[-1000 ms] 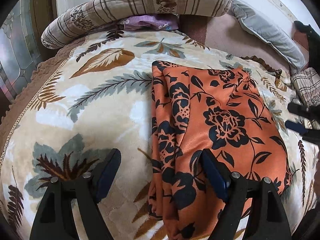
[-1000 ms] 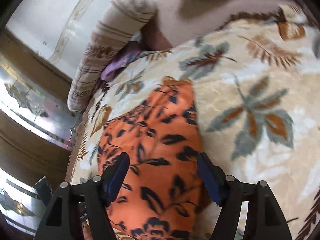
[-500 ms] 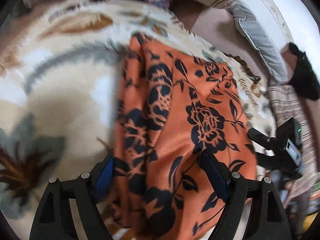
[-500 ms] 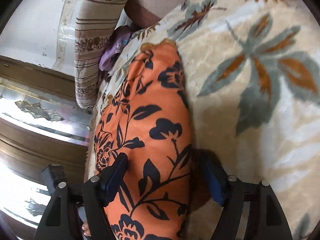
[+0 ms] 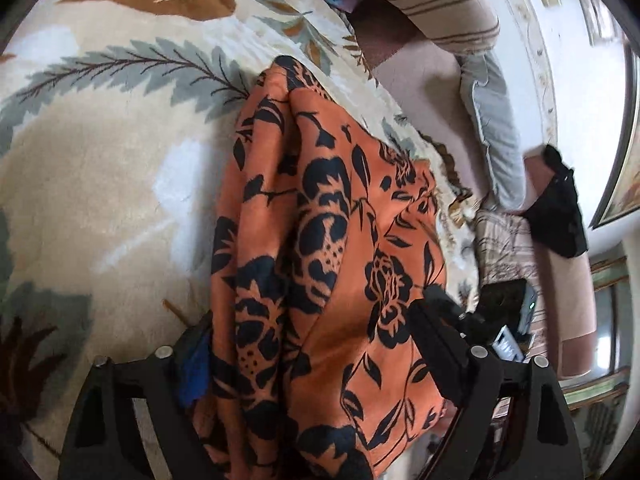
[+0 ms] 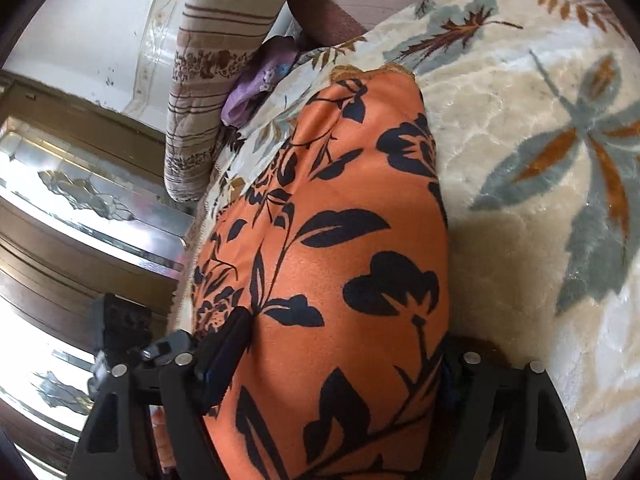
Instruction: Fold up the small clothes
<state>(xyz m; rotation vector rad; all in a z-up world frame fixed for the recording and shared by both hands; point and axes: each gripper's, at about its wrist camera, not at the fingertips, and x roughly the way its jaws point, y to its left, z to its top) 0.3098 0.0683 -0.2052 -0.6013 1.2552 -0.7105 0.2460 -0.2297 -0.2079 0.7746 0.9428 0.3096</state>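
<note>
On the bed: a folded orange garment (image 5: 332, 264) with a black flower print lies lengthwise on the leaf-patterned blanket (image 5: 100, 184), running from the near edge toward the head end.
Head of the bed: a striped bolster (image 6: 216, 80) and a purple cloth (image 6: 256, 84) sit past the garment's far end, apart from it; a grey pillow (image 5: 492, 128) lies along the far side.
Left tool (image 5: 308, 364): wide open, its fingers straddling the garment's near end; the cloth passes between them with no pinch showing. One blue pad (image 5: 196, 368) sits just beside the garment's outer fold.
Right tool (image 6: 340, 356): also spread apart across the same near end, one finger on top of the cloth, the other half hidden at its blanket-side edge; nothing is clamped.
Both tools: close together at the same end, each visible in the other's view.
Handling, as judged: thin, light, limp fabric with a satin-like sheen, likely slippery; stacked layers could slide apart or sag if lifted by one layer.
Where to hold: the two near corners, one per tool, biting through every layer at the edge, not the middle.
Step in hand, likely: taking the near end to carry it over toward the far end.
Risk: the plush blanket may get pinched along with the cloth.
</note>
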